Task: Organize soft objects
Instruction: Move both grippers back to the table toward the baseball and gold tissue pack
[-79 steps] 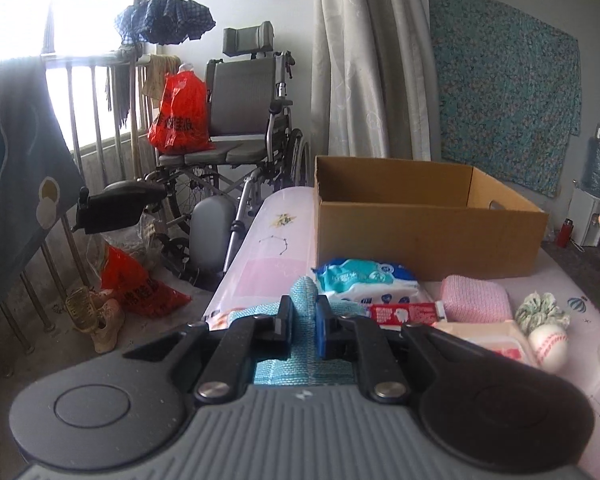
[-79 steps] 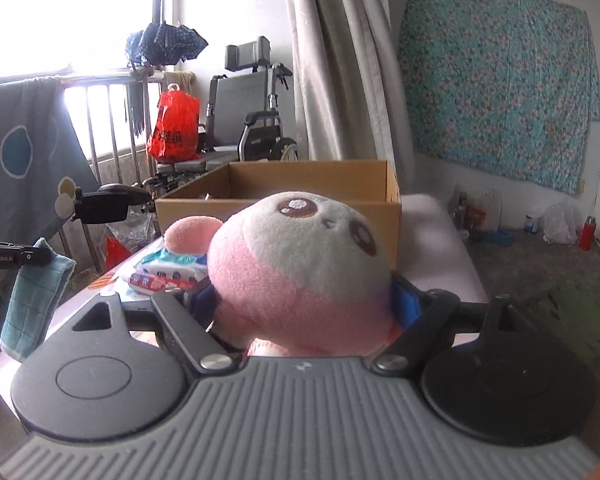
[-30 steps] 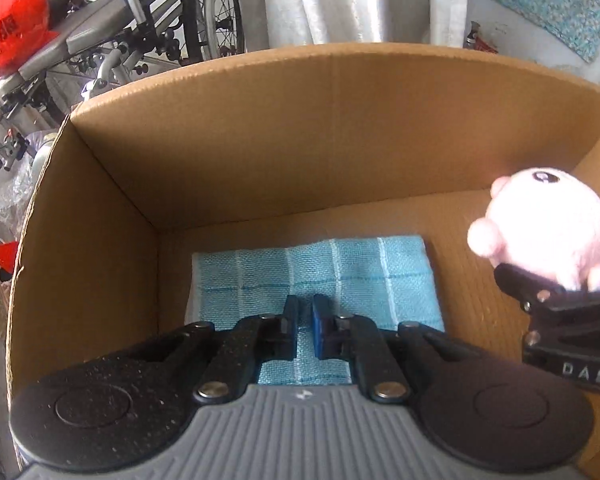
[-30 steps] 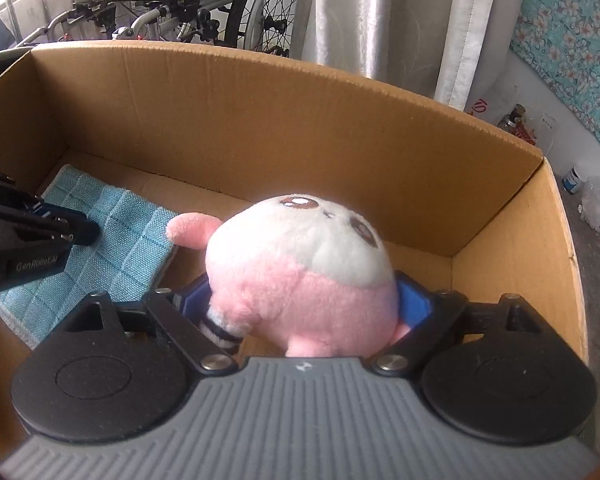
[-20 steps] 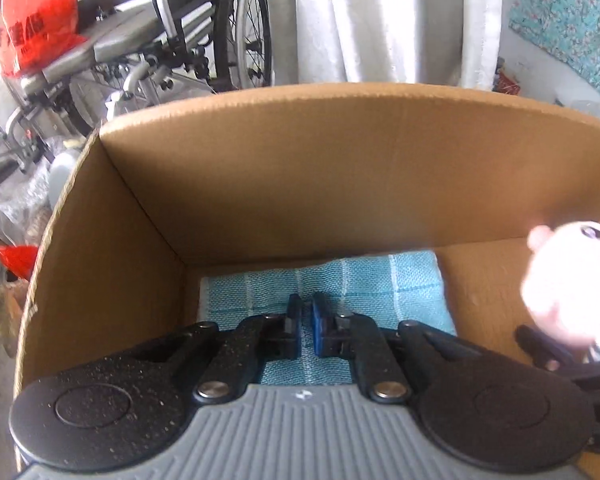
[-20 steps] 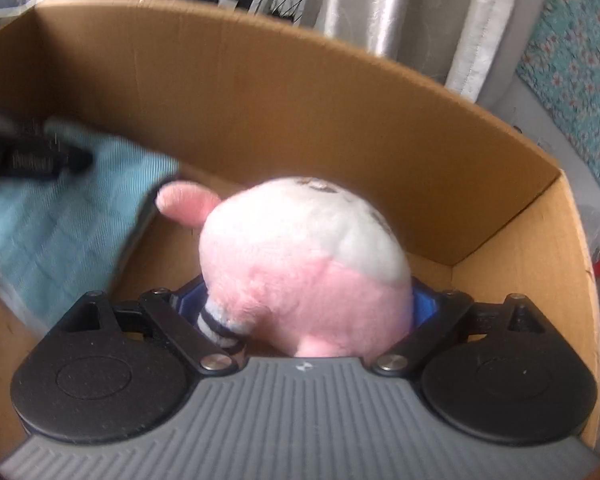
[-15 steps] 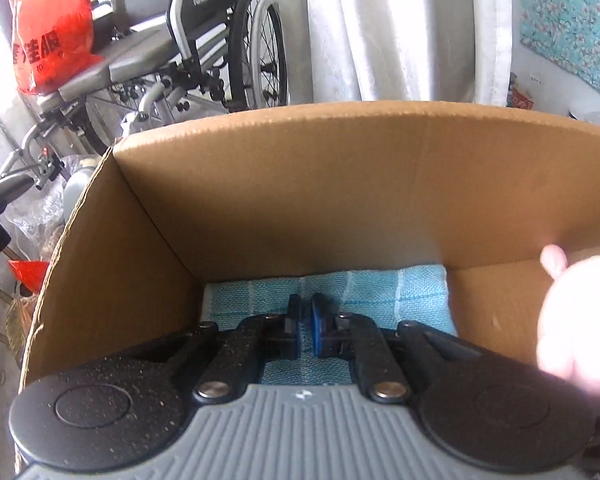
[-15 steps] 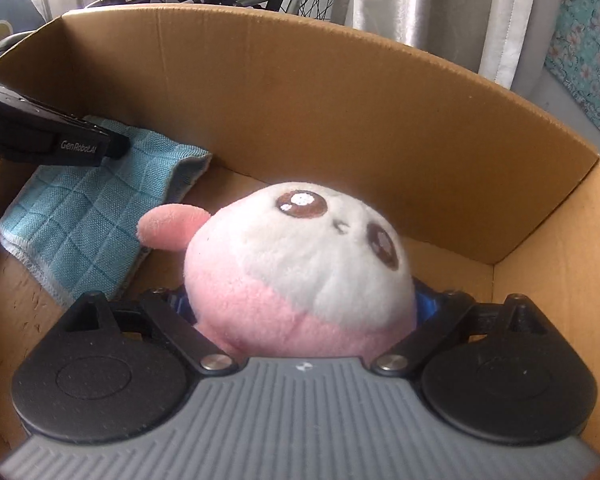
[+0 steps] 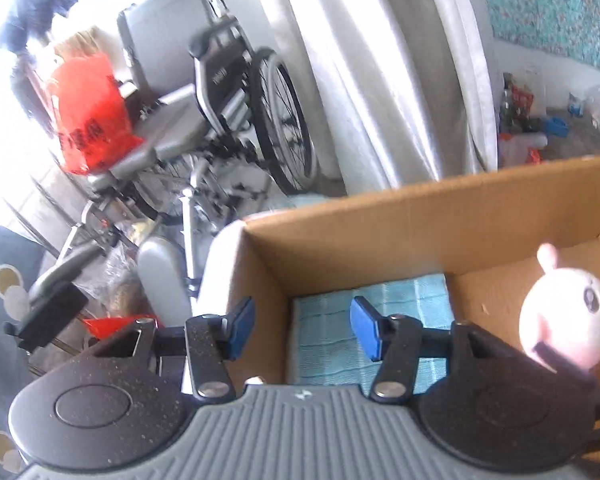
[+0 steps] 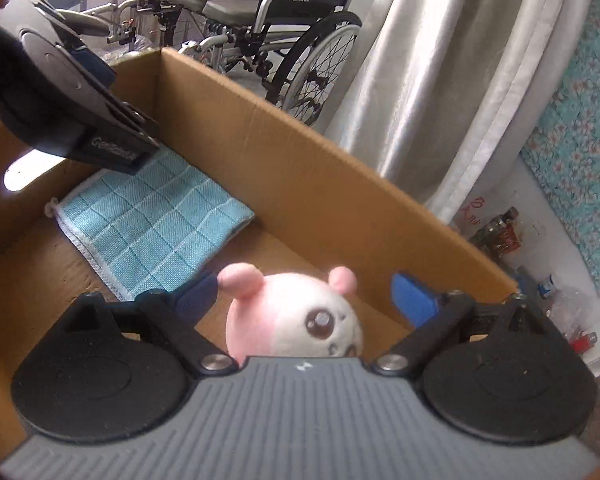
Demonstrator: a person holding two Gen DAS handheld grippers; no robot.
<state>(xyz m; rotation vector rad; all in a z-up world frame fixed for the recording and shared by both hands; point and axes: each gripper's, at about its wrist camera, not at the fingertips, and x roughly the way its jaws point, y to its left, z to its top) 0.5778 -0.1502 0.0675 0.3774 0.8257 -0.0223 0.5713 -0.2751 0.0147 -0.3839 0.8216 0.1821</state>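
A teal checked cloth lies flat on the floor of the cardboard box, in its left corner. My left gripper hangs above the box's left wall with its jaws opening and nothing between them. A pink and white plush toy rests on the box floor to the right of the cloth. My right gripper is open above the toy, its blue pads clear of it on both sides. The left gripper's body shows at the upper left of the right wrist view.
A wheelchair with a red plastic bag on its seat stands behind the box. Pale curtains hang beyond it. Bottles and clutter sit on the floor by a floral wall cloth.
My left gripper let go of the teal cloth, opened and rose toward the box's left wall. My right gripper released the plush toy, which now lies on the box floor, and lifted.
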